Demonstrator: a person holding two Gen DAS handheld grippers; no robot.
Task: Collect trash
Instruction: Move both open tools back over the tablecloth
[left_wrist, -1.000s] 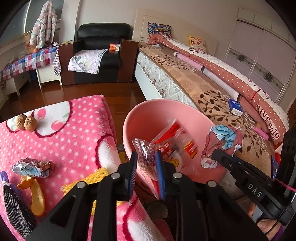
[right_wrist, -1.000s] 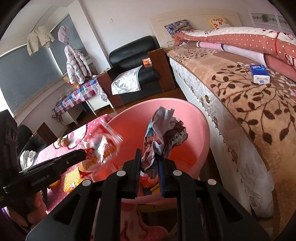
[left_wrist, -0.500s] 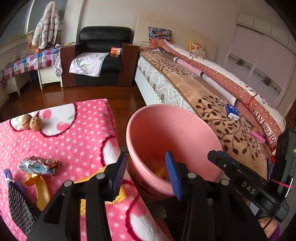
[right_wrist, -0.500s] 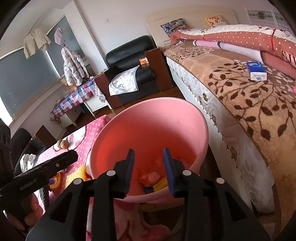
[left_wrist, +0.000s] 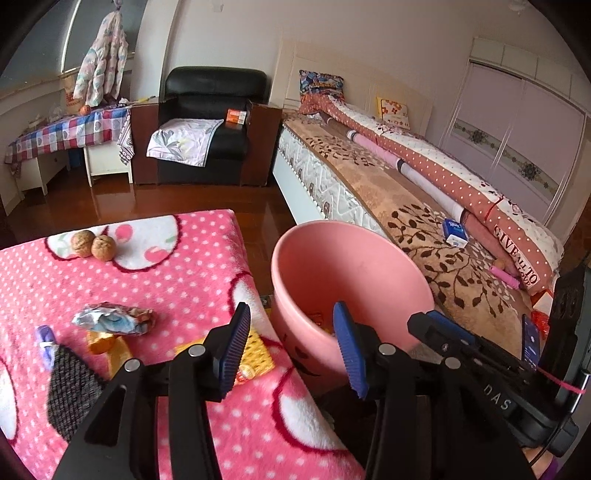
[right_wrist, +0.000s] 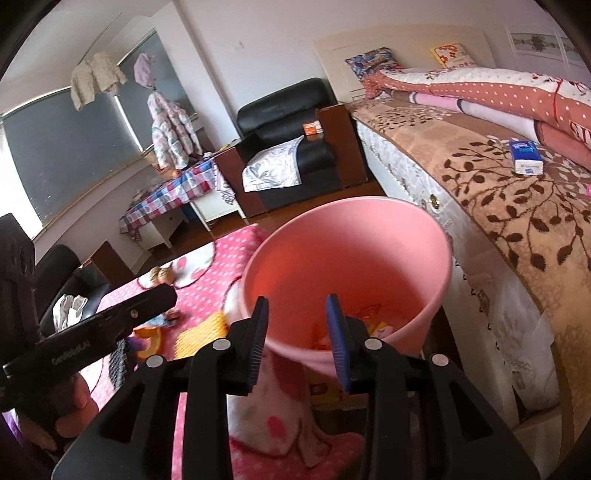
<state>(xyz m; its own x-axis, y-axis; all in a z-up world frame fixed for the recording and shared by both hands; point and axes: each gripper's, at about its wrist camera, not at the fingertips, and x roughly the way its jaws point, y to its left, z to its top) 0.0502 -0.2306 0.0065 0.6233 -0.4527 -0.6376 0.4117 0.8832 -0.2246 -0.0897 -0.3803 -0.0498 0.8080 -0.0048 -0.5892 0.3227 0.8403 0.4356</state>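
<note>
On the bed (left_wrist: 373, 184) at right, a quilt (left_wrist: 517, 240) reading "GIVE ALL TO". Beside it my pink bin (left_wrist: 343, 266), holding orange and yellow wrappers (right_wrist: 369, 325) at the bottom. My left gripper (left_wrist: 291, 347) has just been opening, wide and empty, over the bin's near rim; my right gripper (right_wrist: 297, 332), marked "DAS", part-open, empty, above the bin. On the blanket (left_wrist: 177, 266), left of my left gripper: one crumpled wrapper (left_wrist: 110, 319), two walnuts (left_wrist: 92, 245).

Empty right tongs (right_wrist: 297, 325) above pink bin (right_wrist: 436, 258)
</note>
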